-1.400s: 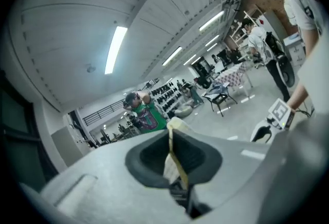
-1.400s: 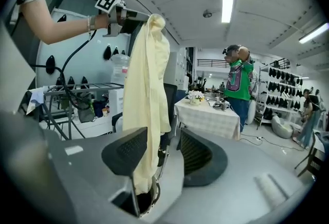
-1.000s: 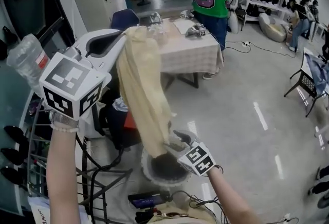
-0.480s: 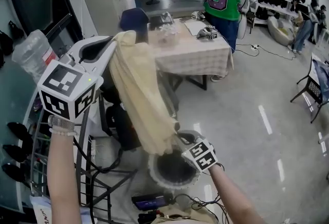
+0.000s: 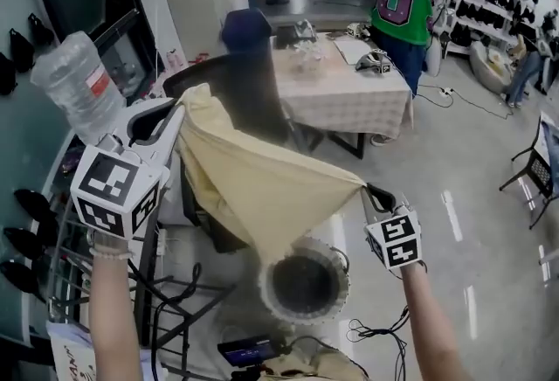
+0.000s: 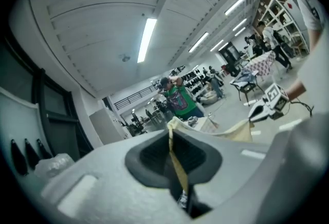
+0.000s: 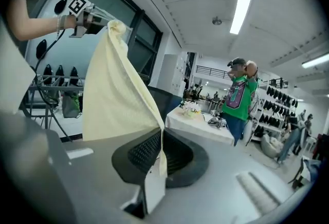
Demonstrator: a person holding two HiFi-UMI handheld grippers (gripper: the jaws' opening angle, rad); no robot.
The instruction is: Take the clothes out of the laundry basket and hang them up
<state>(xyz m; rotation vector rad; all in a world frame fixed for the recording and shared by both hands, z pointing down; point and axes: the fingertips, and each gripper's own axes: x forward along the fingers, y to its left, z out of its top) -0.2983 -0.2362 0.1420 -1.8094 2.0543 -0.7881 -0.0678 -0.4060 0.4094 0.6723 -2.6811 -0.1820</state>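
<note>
While each tool pinches a separate edge of the pale yellow woven cloth garment [image 5: 253,187], the fabric hangs spread as a wide sling between them rather than in a bunch. I judge this is meant to open it out and show its shape before hanging.

The left tool [image 5: 188,104] is held high at the left of the head view, with its jaws closed on an upper corner. In the left gripper view, a thin strip of the cloth [image 6: 177,166] runs down the seam where the jaws meet.

The right tool [image 5: 371,193] sits lower and off to the right, and it is likewise clamped on the fabric. In the right gripper view, the garment [image 7: 115,89] rises from the shut jaws and stretches up towards the other hand.

The difference in height puts a slope on the top edge, so the slack gathers into a point in the middle. The garment is out of the round white perforated plastic laundry basket [image 5: 336,261] and in the air above it. Its lowest fold lines up with the basket's rim, but whether it touches cannot be told.

The dark metal wire drying rack [image 5: 59,266] stands beneath the left arm, which probably explains why that hand leads to that side. Hanging is not yet done.
</note>
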